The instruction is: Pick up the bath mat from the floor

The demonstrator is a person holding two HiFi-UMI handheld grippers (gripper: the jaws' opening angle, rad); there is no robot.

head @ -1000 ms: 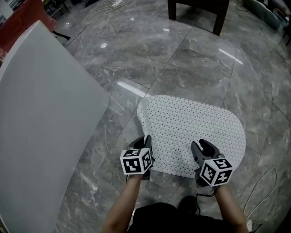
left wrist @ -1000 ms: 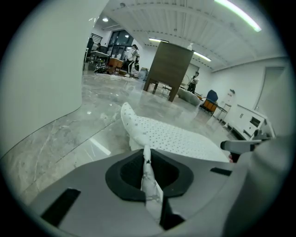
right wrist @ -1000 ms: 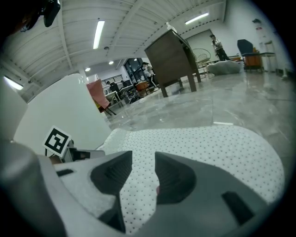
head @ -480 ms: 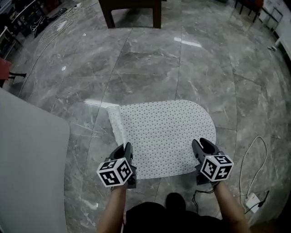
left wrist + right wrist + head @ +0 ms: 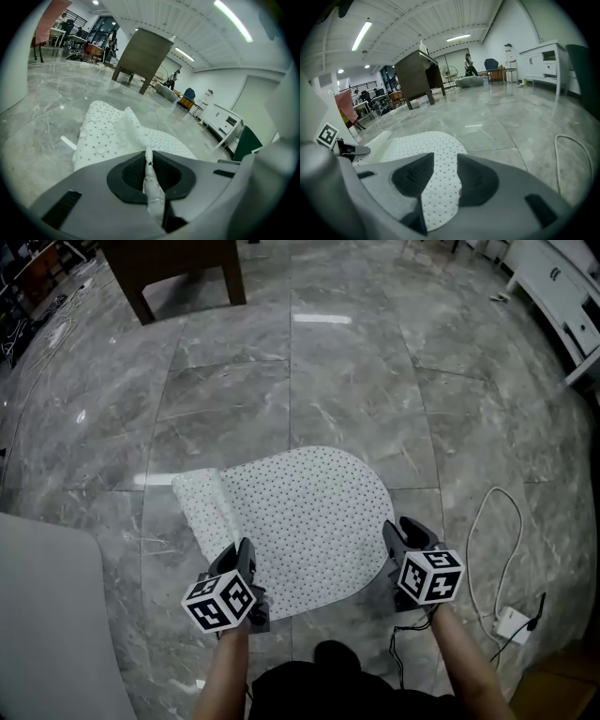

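We are holding a gripper in each hand over the grey floor (image 5: pixel 356 381); the white dotted bath mat (image 5: pixel 309 512) is lying on that floor just in front of us, with its left edge folded up and over; our left gripper (image 5: pixel 246 551) is squeezing tight on the near left corner of the mat, and a thin bit of mat is sticking up between its jaws; our right gripper (image 5: pixel 403 531) is sitting at the near right edge with its jaws apart, the mat showing between them but not pinched; a white cable (image 5: pixel 483 521) is curling on the floor to the right.
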